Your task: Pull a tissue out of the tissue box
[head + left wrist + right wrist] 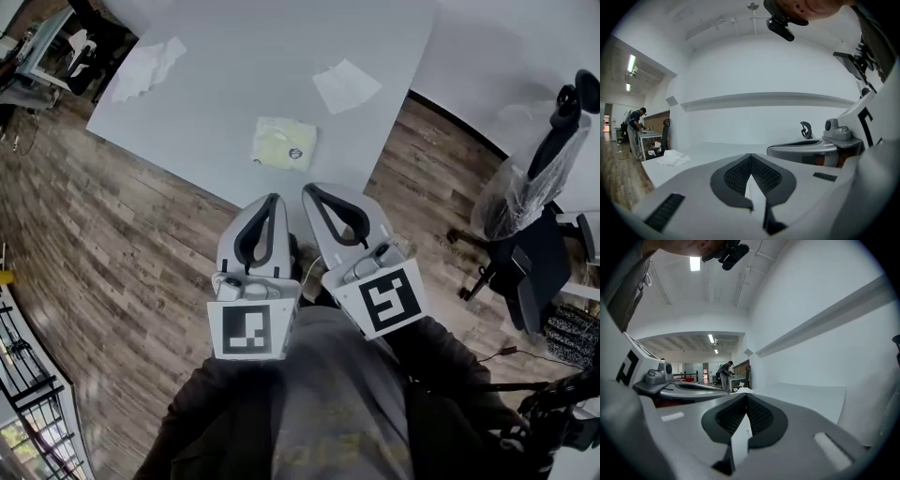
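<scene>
Tissue box (284, 143): a pale yellow soft pack with a dark round mark, lying flat on the white table (234, 47), not far from the near edge, touched by nothing. Further back on the same table, 2 loose tissues: 1 flat tissue (346, 84) to the right of the box and well apart from it, and 1 crumpled tissue (148, 66) at the far left, near the corner of the table, seen also in the left gripper view as a white heap on the table top. Nearer to the person, both grippers side by side and almost touching, held close to the body, the tips reaching about to the near edge of the table in the head view, above the wooden floor (112, 234), well apart from the box. Left gripper (274, 199): jaws closed, the tips meeting, only a narrow slit lower down between the dark pads (736, 173), nothing held. Right gripper (309, 190): the same, tips pressed together, nothing between them. In each gripper view, the other gripper just beside. Behind the grippers, 2 dark sleeves (216, 412) and a grey shirt (328, 403). To the right of the table, a black office chair (534, 253) with clear plastic (516, 187) over its back. Far off in both gripper views, a person (635, 124) standing at another table.
</scene>
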The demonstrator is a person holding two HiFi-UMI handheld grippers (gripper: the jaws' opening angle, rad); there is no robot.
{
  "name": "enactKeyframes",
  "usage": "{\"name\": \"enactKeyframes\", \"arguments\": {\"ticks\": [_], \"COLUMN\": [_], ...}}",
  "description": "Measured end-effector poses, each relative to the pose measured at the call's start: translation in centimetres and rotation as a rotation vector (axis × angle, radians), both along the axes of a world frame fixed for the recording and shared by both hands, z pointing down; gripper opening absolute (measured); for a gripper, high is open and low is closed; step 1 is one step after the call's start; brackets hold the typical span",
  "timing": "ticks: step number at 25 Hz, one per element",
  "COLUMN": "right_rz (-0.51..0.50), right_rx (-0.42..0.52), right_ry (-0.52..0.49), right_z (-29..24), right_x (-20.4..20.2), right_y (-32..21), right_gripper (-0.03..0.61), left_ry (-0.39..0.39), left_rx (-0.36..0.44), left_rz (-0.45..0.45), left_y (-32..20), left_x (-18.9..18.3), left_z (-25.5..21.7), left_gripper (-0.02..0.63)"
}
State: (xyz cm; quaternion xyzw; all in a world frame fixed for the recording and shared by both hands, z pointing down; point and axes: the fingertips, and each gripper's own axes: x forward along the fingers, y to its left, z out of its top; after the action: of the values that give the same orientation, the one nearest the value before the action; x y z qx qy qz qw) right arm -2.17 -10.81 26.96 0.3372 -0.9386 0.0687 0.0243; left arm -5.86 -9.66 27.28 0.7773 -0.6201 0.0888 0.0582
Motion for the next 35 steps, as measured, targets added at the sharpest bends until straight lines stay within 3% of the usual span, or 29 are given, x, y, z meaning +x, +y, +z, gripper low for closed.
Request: {"name": "enactKeyframes", "arguments": {"ticks": [7,19,26,27,28,30,35], "right_rz": [0.040,0.069,0.117,0.126,0.136,0.145,0.084], "right_rx": [-0.021,-0.067,-0.070,-0.070,-0.071,-0.073,-0.049], "right_ry": [0.035,0.228,0.264,0.267,0.266,0.249,0.289], "right_z": [3.1,10.9,14.1,14.4,14.6,14.5,13.2], "right_x": [-1.6,-3.7,-3.7,-3.8,-3.8,-3.8,-4.8], "right_y": [-4.7,-9.8,-11.7,-12.0,-12.1,-12.3,-11.5], "right_gripper": [0.003,0.077,0.074,0.064,0.014,0.003,0.010], "left_ry": [0.045,0.122,0.109,0.109,0.109,0.107,0.119], "left_rx": [-0.040,-0.167,-0.175,-0.177,-0.182,-0.183,-0.154], "left_rz": [0.035,0.095,0.128,0.124,0.120,0.114,0.098], "left_y": [-5.1,-10.8,-12.1,-12.3,-12.3,-12.4,-12.3], "left_x": [-1.6,-3.2,-3.1,-3.3,-3.5,-3.9,-4.8], "left_z": [3.6,10.1,12.2,12.5,12.8,12.9,11.5], "left_gripper": [-0.003,-0.003,-0.003,-0.003,-0.003,-0.003,-0.003]}}
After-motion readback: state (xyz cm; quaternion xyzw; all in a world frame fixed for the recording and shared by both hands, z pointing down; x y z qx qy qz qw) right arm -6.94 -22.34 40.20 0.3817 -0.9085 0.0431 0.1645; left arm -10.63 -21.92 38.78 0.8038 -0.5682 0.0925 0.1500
